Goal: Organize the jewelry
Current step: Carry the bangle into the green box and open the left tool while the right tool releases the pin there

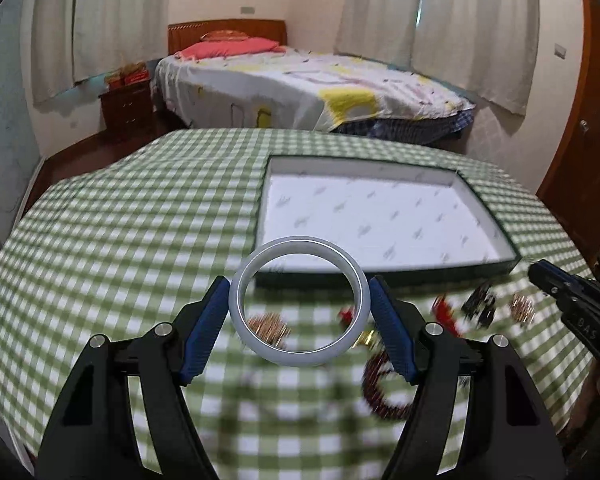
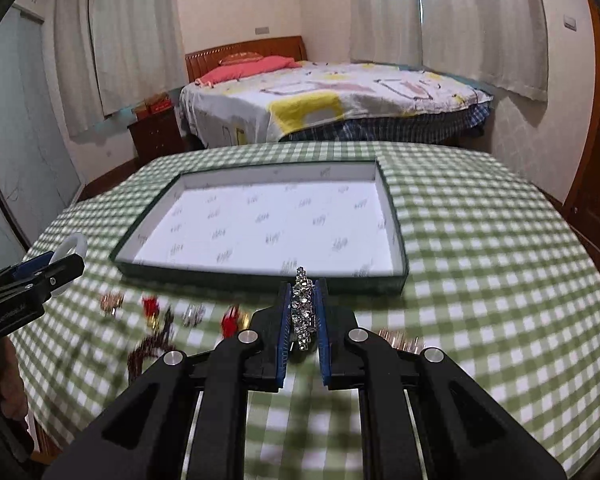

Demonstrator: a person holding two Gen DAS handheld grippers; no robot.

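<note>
Green-and-white checked cloth covers the table, soft and flat, with a bed and pale curtains behind it. On the cloth stands a shallow rectangular box with dark green walls and a white printed paper lining. The left gripper pinches a smooth, pale grey bangle, round and glossy, between its ribbed blue pads, above the cloth just before the box. The right gripper is pressed together on a sparkling bracelet of clear stones, held edge-on near the box front wall. Small gold and red pieces and a dark beaded loop lie blurred on the cloth below.
</note>
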